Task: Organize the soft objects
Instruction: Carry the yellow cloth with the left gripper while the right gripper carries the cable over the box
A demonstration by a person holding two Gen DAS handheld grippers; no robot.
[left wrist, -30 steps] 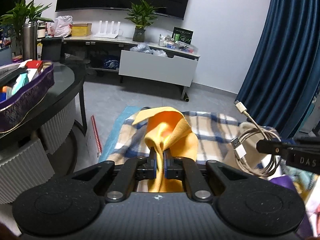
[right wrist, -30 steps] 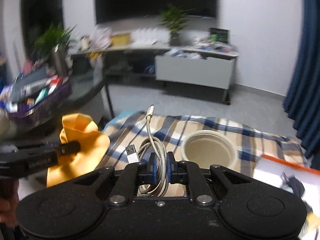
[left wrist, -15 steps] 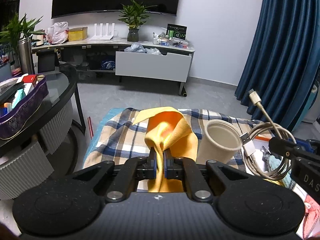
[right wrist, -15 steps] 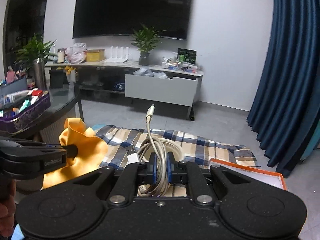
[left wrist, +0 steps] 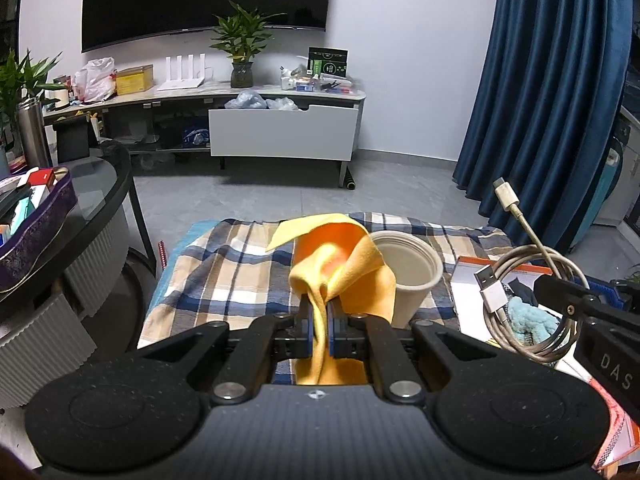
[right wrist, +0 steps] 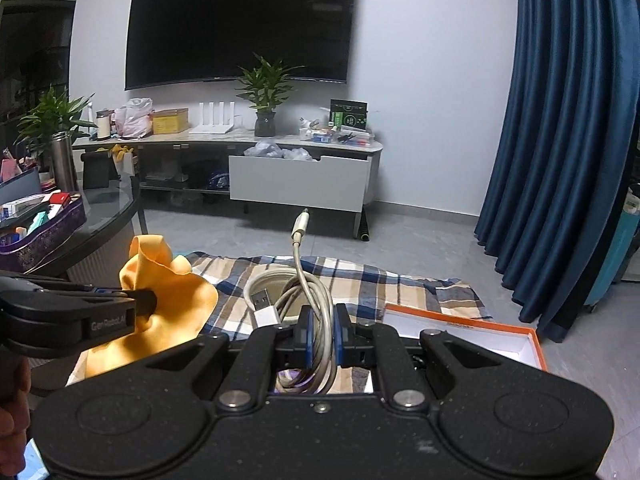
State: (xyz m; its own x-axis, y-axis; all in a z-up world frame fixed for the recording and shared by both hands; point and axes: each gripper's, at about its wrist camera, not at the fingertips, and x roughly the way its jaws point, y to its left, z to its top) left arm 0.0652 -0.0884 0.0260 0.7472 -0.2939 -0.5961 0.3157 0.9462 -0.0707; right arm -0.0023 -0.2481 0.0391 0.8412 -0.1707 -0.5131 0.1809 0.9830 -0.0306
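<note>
The plaid blanket [left wrist: 224,280] is lying spread on the floor, taking up the middle of both views, and the open orange-rimmed box [right wrist: 472,330] is sitting at its right edge with a fluffy blue item [left wrist: 528,320] inside. A pale paper cup [left wrist: 412,276] is standing upright on the blanket, near the box. The left gripper [left wrist: 319,326] is carrying a yellow cloth [left wrist: 340,264], jaws pinched tight on a fold, the rest bunching up above the blanket. The right gripper [right wrist: 319,334] is gripping a coiled cable [right wrist: 308,304], jaws clamped across the loops, plugs sticking out free. Both pieces look to be mid-carry. Next move, I'd say, is bringing each over a container, likely the box or cup, lowering, then letting go cleanly.
</note>
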